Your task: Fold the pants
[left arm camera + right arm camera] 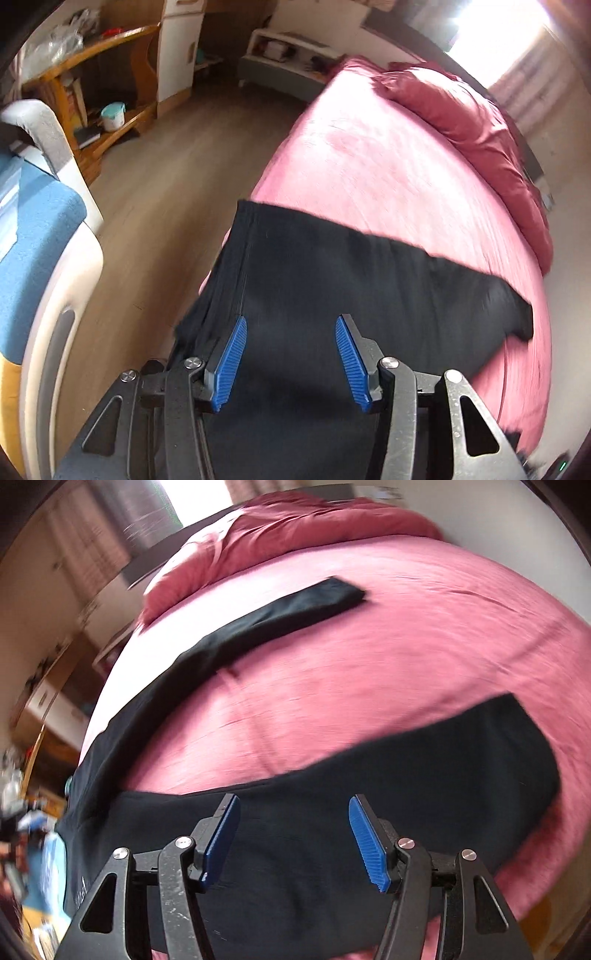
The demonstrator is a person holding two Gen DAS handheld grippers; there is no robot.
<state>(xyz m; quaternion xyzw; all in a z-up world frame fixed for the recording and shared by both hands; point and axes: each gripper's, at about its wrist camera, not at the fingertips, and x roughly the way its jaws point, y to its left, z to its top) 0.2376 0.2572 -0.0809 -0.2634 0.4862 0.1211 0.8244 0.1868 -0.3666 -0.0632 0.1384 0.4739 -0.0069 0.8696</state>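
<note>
Black pants (332, 812) lie spread on a pink bed (369, 664). In the right wrist view one leg (295, 609) stretches toward the pillows and the other (480, 753) runs to the right. In the left wrist view the pants (332, 277) lie at the bed's near edge, with the waist end hanging near the left side. My left gripper (290, 325) is open just above the cloth, holding nothing. My right gripper (293, 805) is open above the near leg, holding nothing.
A dark red duvet (461, 103) is bunched at the bed's head. Wooden floor (166, 184) lies left of the bed, with a wooden shelf unit (92, 92) and a white and blue chair-like object (44, 240) beyond it.
</note>
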